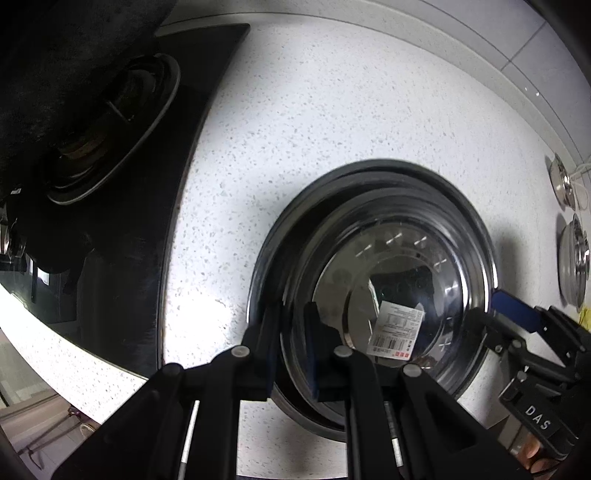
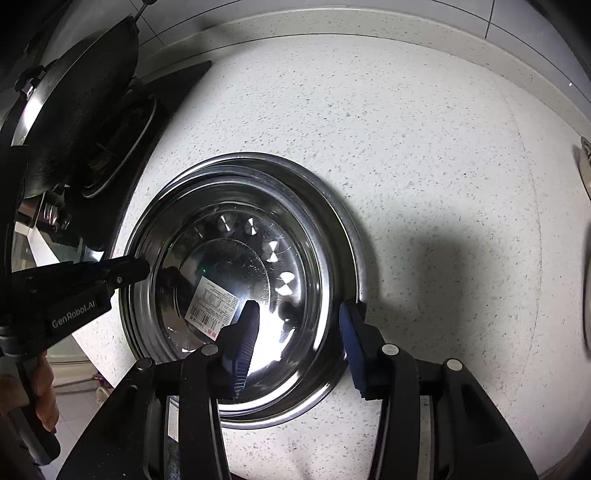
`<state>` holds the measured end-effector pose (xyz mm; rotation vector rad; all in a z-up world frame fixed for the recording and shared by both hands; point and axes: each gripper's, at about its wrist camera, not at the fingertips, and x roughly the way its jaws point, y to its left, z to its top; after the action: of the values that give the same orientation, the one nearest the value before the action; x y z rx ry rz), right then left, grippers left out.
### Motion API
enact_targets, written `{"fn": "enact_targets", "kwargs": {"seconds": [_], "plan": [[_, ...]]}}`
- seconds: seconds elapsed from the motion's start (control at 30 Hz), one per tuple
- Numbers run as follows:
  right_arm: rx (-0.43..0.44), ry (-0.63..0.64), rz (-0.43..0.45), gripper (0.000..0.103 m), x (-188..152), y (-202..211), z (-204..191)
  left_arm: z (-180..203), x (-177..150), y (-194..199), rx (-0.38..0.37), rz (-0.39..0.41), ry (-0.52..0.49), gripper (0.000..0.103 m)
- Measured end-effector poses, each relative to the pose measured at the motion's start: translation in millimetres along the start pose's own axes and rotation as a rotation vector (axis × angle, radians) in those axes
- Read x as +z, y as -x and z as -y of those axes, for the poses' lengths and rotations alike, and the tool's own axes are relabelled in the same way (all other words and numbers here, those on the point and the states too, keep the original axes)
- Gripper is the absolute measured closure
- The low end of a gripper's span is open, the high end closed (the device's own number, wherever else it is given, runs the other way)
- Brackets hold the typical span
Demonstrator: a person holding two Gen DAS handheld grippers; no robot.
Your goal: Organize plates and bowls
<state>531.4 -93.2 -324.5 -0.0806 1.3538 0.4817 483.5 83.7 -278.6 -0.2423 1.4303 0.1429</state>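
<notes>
Steel bowl [image 2: 236, 273] nested in stack on counter [image 2: 406, 147]. Left claw [image 1: 291, 350] pinching near rim; right claw [image 2: 295, 343] spread, rim btwn pads untouched. Release left w/o jolting, lift both straight up.

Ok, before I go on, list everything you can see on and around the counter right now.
steel bowls: nested stack, at least two, silver, middle of the counter
sticker: one, white with red, inside the innermost bowl
counter: one, white speckled, under everything
hob: one, black, left of the bowls
pan: one, black, on the hob
small steel pieces: two, silver, far right of the counter; kind unclear
wall tiles: pale grey, behind the counter
left tool: one, black, shut on the stack's left rim
right tool: one, black with blue pads, open, astride the right rim
hand: one, holding the left tool
</notes>
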Motion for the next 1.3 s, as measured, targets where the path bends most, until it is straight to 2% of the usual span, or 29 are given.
{"fn": "enact_targets", "kwargs": {"seconds": [0.1, 0.17, 0.2, 0.3, 0.4, 0.47, 0.6, 0.67, 0.77, 0.93, 1.07, 1.17, 1.3], "plan": [[0.029, -0.033, 0.028, 0.062, 0, 12, 13, 4, 5, 18, -0.055, 0.023, 0.021, 0.091], [0.045, -0.072, 0.056, 0.053, -2, 24, 31, 14, 10, 29, -0.111, 0.032, 0.023, 0.090], [0.046, -0.090, 0.069, 0.048, -4, 31, 41, 22, 13, 33, -0.149, 0.029, 0.021, 0.090], [0.036, -0.174, 0.123, 0.046, -15, 57, 81, 62, 27, 46, -0.251, -0.002, -0.047, 0.088], [-0.001, -0.300, 0.199, 0.040, -35, 95, 138, 121, 39, 56, -0.299, -0.014, -0.175, 0.061], [-0.040, -0.396, 0.256, 0.034, -50, 122, 178, 166, 45, 62, -0.329, -0.010, -0.264, 0.058], [-0.175, -0.586, 0.351, 0.019, -89, 170, 263, 276, 55, 66, -0.367, -0.040, -0.433, 0.052], [-0.234, -0.680, 0.355, 0.017, -108, 181, 306, 323, 58, 59, -0.380, -0.072, -0.476, 0.050], [-0.237, -0.778, 0.343, 0.015, -123, 183, 352, 380, 60, 45, -0.406, -0.138, -0.518, 0.047], [-0.156, -0.882, 0.347, 0.009, -134, 172, 407, 459, 56, 12, -0.356, -0.190, -0.572, 0.043], [-0.123, -0.895, 0.332, 0.009, -129, 156, 426, 482, 61, -11, -0.322, -0.216, -0.555, 0.043], [-0.094, -0.892, 0.323, 0.009, -124, 144, 432, 487, 64, -14, -0.273, -0.173, -0.569, 0.042], [-0.088, -0.883, 0.330, 0.009, -118, 136, 432, 496, 70, -18, -0.260, -0.154, -0.567, 0.042]]}}
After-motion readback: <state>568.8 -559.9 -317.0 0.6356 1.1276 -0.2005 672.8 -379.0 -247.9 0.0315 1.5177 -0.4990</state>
